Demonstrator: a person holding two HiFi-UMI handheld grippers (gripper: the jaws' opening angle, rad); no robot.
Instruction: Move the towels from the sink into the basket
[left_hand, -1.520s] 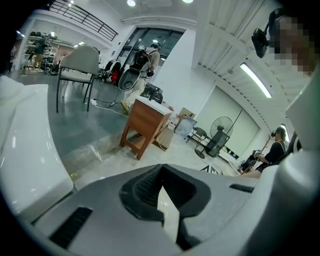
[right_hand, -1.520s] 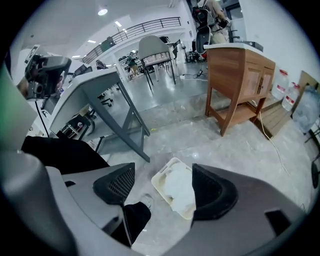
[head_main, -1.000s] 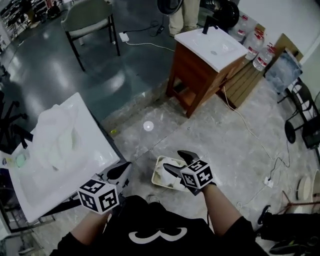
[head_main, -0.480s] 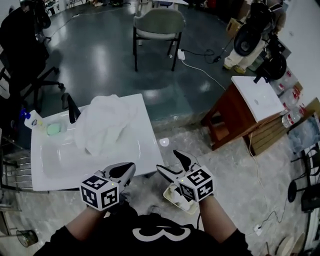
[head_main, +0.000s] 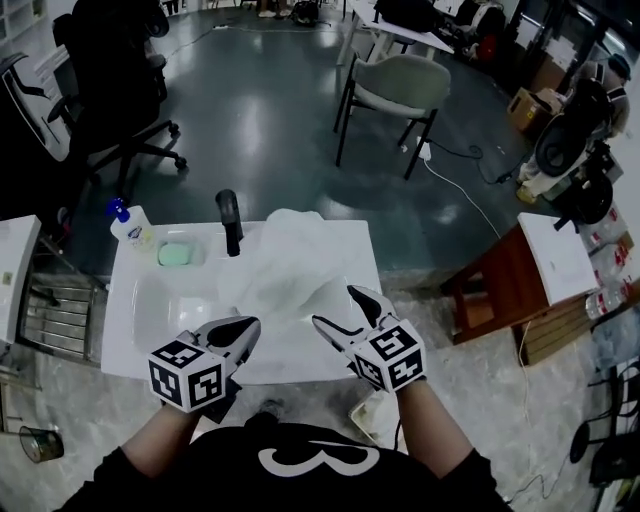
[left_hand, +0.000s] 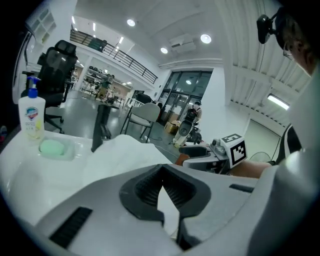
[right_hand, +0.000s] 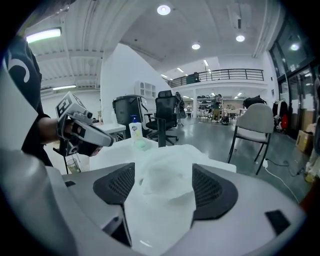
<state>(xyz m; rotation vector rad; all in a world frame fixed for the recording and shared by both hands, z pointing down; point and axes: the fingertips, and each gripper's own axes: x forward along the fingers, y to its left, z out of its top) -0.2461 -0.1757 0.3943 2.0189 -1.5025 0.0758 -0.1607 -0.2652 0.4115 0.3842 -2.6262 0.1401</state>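
Softly crumpled white towels (head_main: 290, 262), glossy rectangular sink (head_main: 125, 340), right tongs (head_main: 337, 306) agape.

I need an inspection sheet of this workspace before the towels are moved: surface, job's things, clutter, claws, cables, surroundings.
Surface: white sink, its left part bare.
Job's things: towels heaped on the sink's right part, beside the faucet; basket on the floor, only an edge shows by the right arm.
Clutter: soap bottle and green soap bar at the sink's back left.
Claws: left claw jaws together, empty; right claw open, aimed at the towels, holding nothing.
Cables: white cable on the floor beyond the sink.
Surroundings: chair, office chair, wooden cabinet.
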